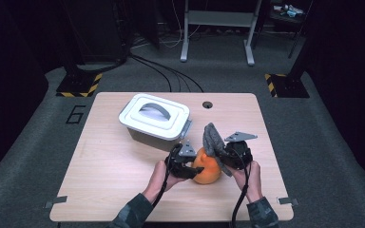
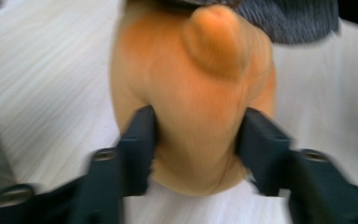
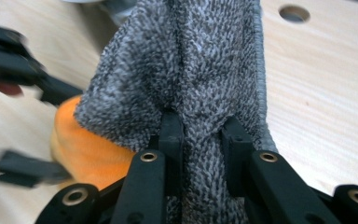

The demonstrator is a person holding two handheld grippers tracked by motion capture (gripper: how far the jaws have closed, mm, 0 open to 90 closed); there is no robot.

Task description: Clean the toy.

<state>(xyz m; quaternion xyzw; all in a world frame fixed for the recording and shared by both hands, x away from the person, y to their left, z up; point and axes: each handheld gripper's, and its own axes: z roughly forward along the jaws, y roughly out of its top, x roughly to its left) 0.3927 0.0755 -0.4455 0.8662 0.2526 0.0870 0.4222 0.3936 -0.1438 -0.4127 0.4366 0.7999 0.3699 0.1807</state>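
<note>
Bin: I see a grey lidded bin (image 1: 153, 122) on the table (image 1: 109, 166), back-left of the grippers; white lid (image 1: 155, 114) on, handle flat, contents hidden.
Orange object: soft orange object (image 1: 207, 167) sits on the table near the front edge, between my two grippers.
Left gripper: left gripper (image 1: 190, 169) jaws partly apart, one on each flank of the orange object (image 2: 196, 102), pads against its sides.
Grey cloth: grey cloth (image 1: 213, 138) stands up over the orange object's right side.
Right gripper: right gripper (image 3: 199, 140) clamped narrow on a fold of the cloth (image 3: 186, 70).
</note>
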